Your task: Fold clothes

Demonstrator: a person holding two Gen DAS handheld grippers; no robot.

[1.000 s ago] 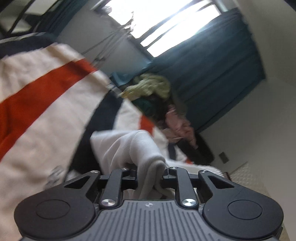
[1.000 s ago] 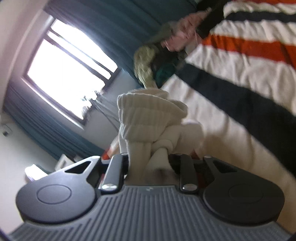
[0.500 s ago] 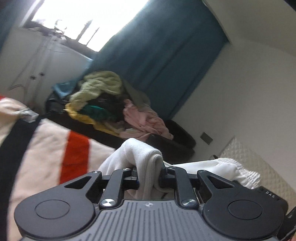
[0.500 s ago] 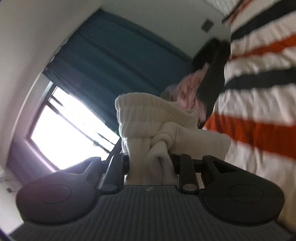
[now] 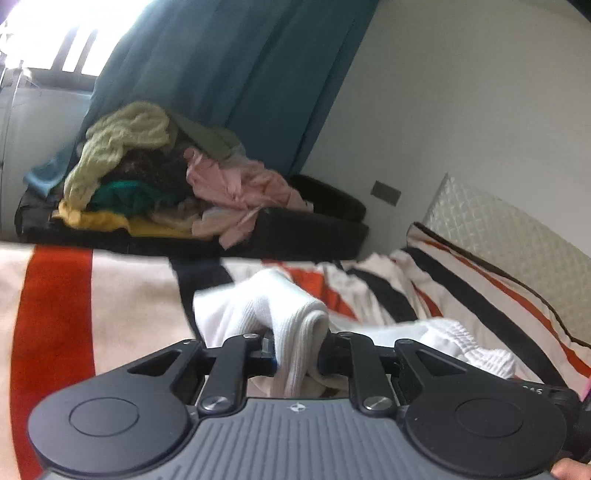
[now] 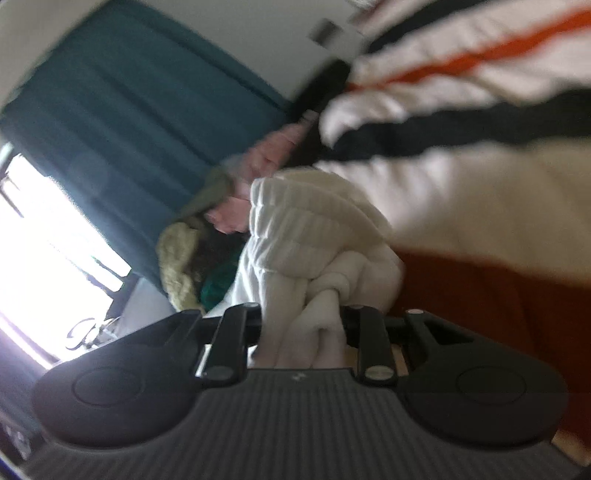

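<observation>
White ribbed garment (image 5: 266,314), bunched and held at two places at once, up off the striped blanket (image 5: 103,295) of the bed. One thick fold pinched in the left gripper (image 5: 297,349), jaws narrowed tight onto the cloth; the rest trailing off to the right, where a gathered, elastic-looking edge (image 5: 454,332) shows just above the blanket. Another wad of the same white garment (image 6: 314,243) clamped in the right gripper (image 6: 301,325), jaws likewise drawn in on a twisted knot of fabric, with a ribbed band folded over above it. Two grips rather than one, probably so as to spread the cloth between them and control where a crease falls; a single pinch would leave it hanging in a lump. Right view tilted and blurred, so the exact lie of the cloth below the jaws not clear. Shape of the garment not settled either: crumpled at both grips, no neat fold to be seen. Beyond the bed, a black bin or case (image 5: 303,236) heaped with mixed clothes (image 5: 147,173), green, yellow and pink, likely more laundry kept within reach. Behind that, teal curtain (image 5: 236,74) and bright window (image 5: 48,33); to the right, a striped pillow (image 5: 498,288) against a quilted headboard (image 5: 517,229).
</observation>
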